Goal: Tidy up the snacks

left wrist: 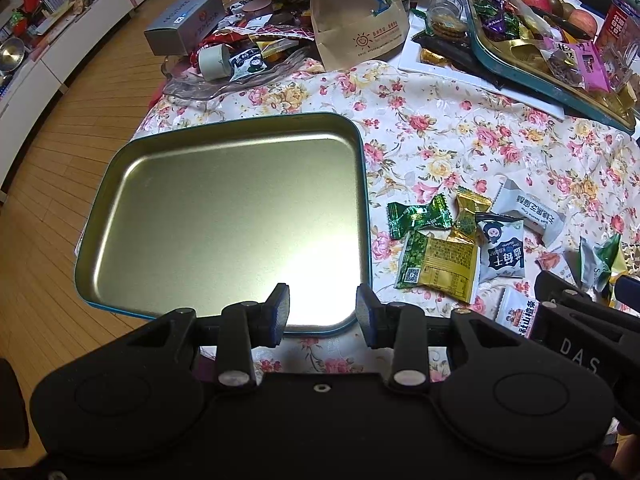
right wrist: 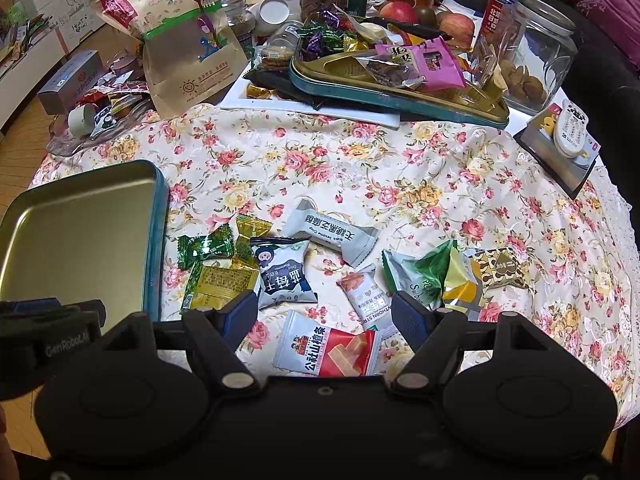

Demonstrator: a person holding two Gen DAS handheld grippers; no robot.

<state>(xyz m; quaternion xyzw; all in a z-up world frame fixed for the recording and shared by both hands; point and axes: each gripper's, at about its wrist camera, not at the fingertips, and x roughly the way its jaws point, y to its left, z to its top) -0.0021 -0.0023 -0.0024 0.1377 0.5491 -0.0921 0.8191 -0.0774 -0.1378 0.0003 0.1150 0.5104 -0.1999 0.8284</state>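
An empty gold tin tray point(left wrist: 224, 216) with a teal rim lies on the floral tablecloth; it also shows at the left of the right wrist view point(right wrist: 80, 232). My left gripper point(left wrist: 322, 304) is open and empty over the tray's near edge. Several wrapped snacks lie right of the tray: a green candy point(left wrist: 418, 216), a gold-green packet point(left wrist: 440, 264), a grey blueberry packet point(right wrist: 284, 276) and a grey sesame crisp bar point(right wrist: 332, 236). My right gripper point(right wrist: 324, 316) is open and empty, just above a red-and-white hawthorn packet point(right wrist: 328, 350).
A second teal tin point(right wrist: 396, 84) heaped with candies sits on a white board at the back. A paper snack bag point(right wrist: 192, 48), a glass jar point(right wrist: 532, 60), apples point(right wrist: 396, 12), a grey box point(left wrist: 184, 20) and a remote point(right wrist: 570, 128) crowd the far table. Wooden floor lies left.
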